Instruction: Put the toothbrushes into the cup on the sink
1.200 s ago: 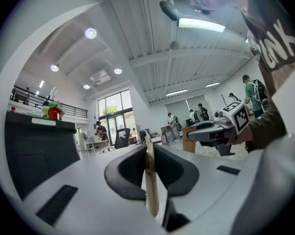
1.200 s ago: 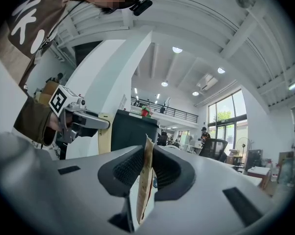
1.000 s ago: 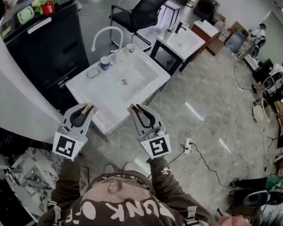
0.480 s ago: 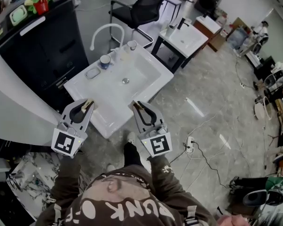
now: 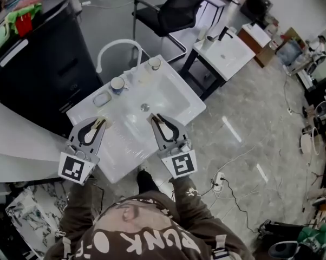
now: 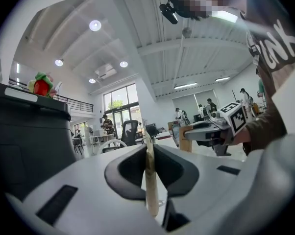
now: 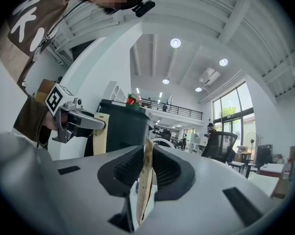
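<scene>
Both grippers have come forward since a second ago: their tips, then at the near edge of the sink [image 5: 176, 96], now hang over its basin. The left gripper [image 5: 102, 122] is closed, its tan pads [image 6: 150, 180] pressed flat together with nothing between them. The right gripper [image 5: 153, 118] is closed and empty too, its pads [image 7: 146, 177] touching. The drain [image 5: 145, 107] lies just ahead, between the two tips. Ahead of the left gripper, a small soap dish [image 5: 102, 98] sits on the sink's far rim. Just beyond it the cup [image 5: 118, 84] stands upright by the foot of the white arched faucet [image 5: 117, 46]. It has a blue wall and a pale inside; its contents are too small to tell.
</scene>
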Tool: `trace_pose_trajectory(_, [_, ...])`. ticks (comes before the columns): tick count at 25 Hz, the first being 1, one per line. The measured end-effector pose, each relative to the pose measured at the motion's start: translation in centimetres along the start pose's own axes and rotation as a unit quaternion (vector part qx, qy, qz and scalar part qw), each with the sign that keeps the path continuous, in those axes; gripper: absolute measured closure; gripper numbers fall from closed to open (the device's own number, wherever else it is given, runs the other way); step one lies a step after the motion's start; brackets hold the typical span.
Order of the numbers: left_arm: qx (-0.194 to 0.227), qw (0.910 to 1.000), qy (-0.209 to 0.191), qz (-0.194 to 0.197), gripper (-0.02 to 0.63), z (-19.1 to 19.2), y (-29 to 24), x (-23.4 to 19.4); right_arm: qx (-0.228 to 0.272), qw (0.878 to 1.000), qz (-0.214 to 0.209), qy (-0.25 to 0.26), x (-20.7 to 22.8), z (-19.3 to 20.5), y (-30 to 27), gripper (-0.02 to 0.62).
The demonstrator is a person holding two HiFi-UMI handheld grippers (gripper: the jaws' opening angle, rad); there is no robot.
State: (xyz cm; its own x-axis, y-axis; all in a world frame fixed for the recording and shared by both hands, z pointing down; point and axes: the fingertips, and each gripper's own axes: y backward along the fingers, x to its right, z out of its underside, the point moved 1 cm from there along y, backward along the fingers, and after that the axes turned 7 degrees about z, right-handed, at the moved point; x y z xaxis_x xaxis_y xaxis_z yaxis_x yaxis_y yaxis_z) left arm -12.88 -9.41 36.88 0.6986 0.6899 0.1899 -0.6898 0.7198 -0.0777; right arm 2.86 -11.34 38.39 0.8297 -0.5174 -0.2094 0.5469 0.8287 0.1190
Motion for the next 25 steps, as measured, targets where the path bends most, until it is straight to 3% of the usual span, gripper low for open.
trace_pose_trajectory(8, [-0.025, 0.9992, 0.012, -0.029, 0.568, 1.1, -6.0, -3.1, -0.005, 1.000, -0.015, 0.018, 8.8, 3.5, -8.9, 0.529])
trace_pose_trajectory(15, [-0.045, 0.9972, 0.020, -0.057, 0.568, 2.3, -9.1, -5.7, 0.020, 1.000, -0.009, 0.018, 16.0, 6.2, -18.9, 0.529])
trace_pose_trajectory(25, [-0.072, 0.9934, 0.033, -0.083, 0.568, 4.5, -11.9, -9.0, 0.001, 0.999, -0.019, 0.029, 20.0, 14.6, -28.9, 0.529])
